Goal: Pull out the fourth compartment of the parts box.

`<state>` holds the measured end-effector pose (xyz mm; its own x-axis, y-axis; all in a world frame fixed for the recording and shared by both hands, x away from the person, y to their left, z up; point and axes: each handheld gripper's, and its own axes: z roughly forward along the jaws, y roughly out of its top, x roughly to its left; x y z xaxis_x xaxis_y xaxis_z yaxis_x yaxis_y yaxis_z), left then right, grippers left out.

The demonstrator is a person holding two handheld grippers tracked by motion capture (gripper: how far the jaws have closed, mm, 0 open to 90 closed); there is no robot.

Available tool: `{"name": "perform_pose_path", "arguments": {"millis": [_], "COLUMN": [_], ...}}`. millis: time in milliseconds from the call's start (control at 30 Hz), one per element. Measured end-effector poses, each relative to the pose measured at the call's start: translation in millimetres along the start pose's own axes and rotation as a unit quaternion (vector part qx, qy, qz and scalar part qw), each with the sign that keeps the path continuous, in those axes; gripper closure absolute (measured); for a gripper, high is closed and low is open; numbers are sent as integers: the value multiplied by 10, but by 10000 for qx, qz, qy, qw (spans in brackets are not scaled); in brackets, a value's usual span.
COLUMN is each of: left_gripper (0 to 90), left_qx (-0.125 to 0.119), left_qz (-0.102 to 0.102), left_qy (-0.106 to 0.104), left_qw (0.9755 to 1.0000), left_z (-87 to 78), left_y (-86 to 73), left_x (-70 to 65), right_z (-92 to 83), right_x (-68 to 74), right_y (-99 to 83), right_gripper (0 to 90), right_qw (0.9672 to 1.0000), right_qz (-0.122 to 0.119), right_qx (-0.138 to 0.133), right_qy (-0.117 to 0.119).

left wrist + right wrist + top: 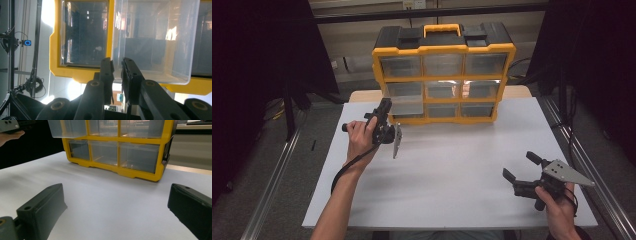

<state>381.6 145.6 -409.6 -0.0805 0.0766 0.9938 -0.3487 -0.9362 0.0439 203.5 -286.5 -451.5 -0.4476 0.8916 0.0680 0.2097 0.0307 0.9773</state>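
Clear plastic drawer [407,107], pulled partway out of yellow organizer [443,49].
Sits in middle row at 9 o'clock side, projecting level toward 6 o'clock; transparent, apparently empty.

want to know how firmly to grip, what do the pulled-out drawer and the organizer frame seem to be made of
Drawer: looks like clear glossy hard plastic; you see through its walls and they catch bright glints. Organizer frame: apparently opaque yellow moulded plastic, smooth with a slight sheen.

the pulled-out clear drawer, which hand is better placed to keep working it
Left. The left gripper is at the organizer with its jaws shut on the front wall of the clear drawer, which sticks out of its slot. The right gripper is open, far back near the table's front edge.
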Motion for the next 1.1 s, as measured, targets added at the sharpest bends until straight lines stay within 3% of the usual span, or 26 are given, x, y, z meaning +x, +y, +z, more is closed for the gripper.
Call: {"name": "perform_pose_path", "arguments": {"millis": [33, 67, 233, 300, 467, 700, 767, 800, 833, 1100], "left_gripper": [797, 797, 797, 797, 798, 797, 797, 797, 797, 795], "left_qx": [194, 220, 131, 140, 111, 190, 151, 17, 155, 141], "left_qz": [80, 96, 10, 125, 38, 112, 143, 83, 73, 81], "left_qy": [-116, -118, -81, -94, -90, -95, -87, -46, -127, -197], "left_qw": [9997, 9996, 9999, 9998, 9999, 9997, 9997, 10000, 9998, 9997], "left_z": [-32, -41, -65, -80, -87, -127, -131, -114, -136, -168], "left_y": [15, 16, 8, 15, 13, 26, 27, 13, 22, 16], "left_x": [15, 15, 14, 29, 18, 37, 42, 28, 33, 29], "right_z": [1, 0, 9, 9, 6, 2, 1, 3, 3, 7], "right_x": [-1, -2, 3, 3, -1, -1, -1, -2, -2, 9], "right_y": [0, 0, 1, 2, 1, 2, 2, 2, 2, 7], "right_gripper": [9, 9, 9, 9, 9, 9, 9, 9, 9, 9], "right_qw": [10000, 10000, 10000, 10000, 10000, 10000, 10000, 10000, 10000, 10000], "right_qz": [3, 21, 13, 10, 2, -4, -3, -3, -3, 3], "right_qx": [0, 19, 21, 17, -6, -6, -6, -6, -6, 3], "right_qy": [-7, 9, 1, 0, -21, -4, -4, -4, -4, 8]}}
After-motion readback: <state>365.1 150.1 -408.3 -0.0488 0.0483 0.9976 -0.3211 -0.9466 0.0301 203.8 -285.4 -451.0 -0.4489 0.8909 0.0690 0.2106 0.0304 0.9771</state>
